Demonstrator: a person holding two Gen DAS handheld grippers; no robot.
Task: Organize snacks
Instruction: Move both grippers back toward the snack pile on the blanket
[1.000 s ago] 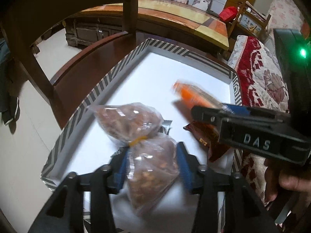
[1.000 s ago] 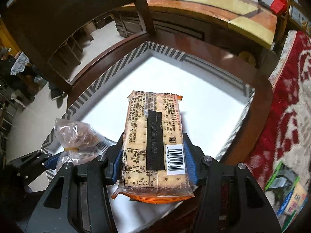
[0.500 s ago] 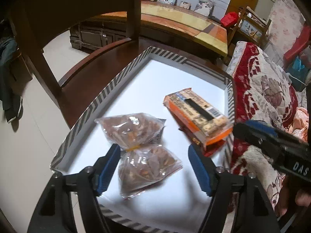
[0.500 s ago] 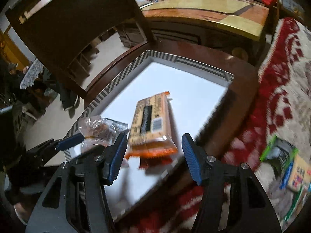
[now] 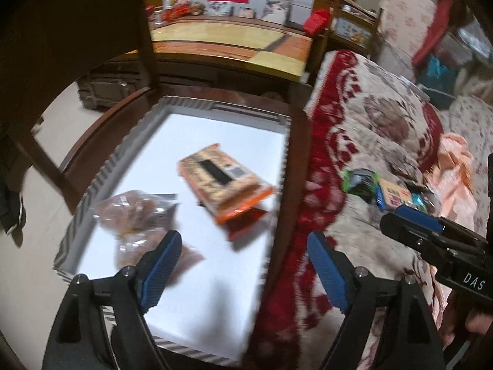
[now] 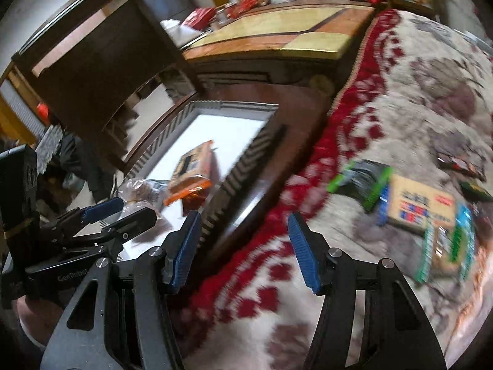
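A white tray with a striped rim [image 5: 101, 182] sits on a wooden chair seat. In it lie an orange cracker pack [image 5: 223, 182], a red packet under it [image 5: 246, 225], and two clear bags of nuts [image 5: 138, 215]. My left gripper [image 5: 243, 268] is open and empty, above the tray's near right edge. My right gripper [image 6: 243, 246] is open and empty over the red-and-cream blanket [image 6: 400, 77], right of the tray [image 6: 246, 166]. More snack packs lie on the blanket: a green-black pack [image 6: 360, 182], a tan box [image 6: 419, 206].
The chair back [image 5: 77, 46] rises at the tray's far left. A low wooden table [image 5: 231, 46] stands behind. The blanket-covered sofa [image 5: 369, 117] fills the right side. The right gripper shows in the left wrist view [image 5: 431, 240].
Both grippers let go: the left released the nut bags, the right released the cracker pack into the tray. Both have swung right toward the blanket, the right one farther.
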